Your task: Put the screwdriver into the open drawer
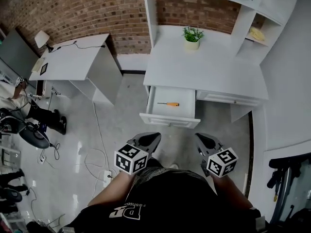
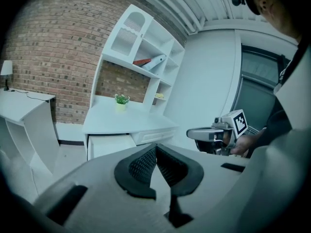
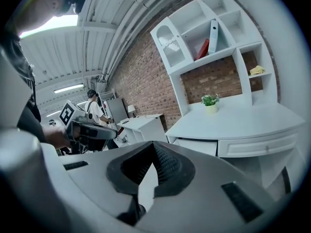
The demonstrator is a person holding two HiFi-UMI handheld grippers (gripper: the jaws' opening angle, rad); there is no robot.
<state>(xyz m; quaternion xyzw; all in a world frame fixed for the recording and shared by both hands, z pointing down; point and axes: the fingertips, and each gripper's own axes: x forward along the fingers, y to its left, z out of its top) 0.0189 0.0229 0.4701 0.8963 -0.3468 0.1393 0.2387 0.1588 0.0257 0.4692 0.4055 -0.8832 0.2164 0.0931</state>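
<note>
My head camera looks steeply down past my chest onto the white table (image 1: 209, 69) and its open drawer (image 1: 167, 119), well ahead. The camera on my left claw (image 2: 156, 148) sits low behind the tips, facing the table from its left; the one on my right claw (image 3: 154, 144) faces it from the right. All three views share the table, drawer, potted plant (image 1: 192, 35) and shelf unit (image 1: 245, 30); each claw view also catches the other claw.

Your screwdriver (image 1: 169, 104) lies flat inside the open white drawer (image 1: 167, 121). Its orange handle is toward 3 o'clock and its thin shaft points to 9 o'clock. It rests mid-floor, nearer the back wall. The drawer stands pulled out toward you, at your 12 o'clock.
</note>
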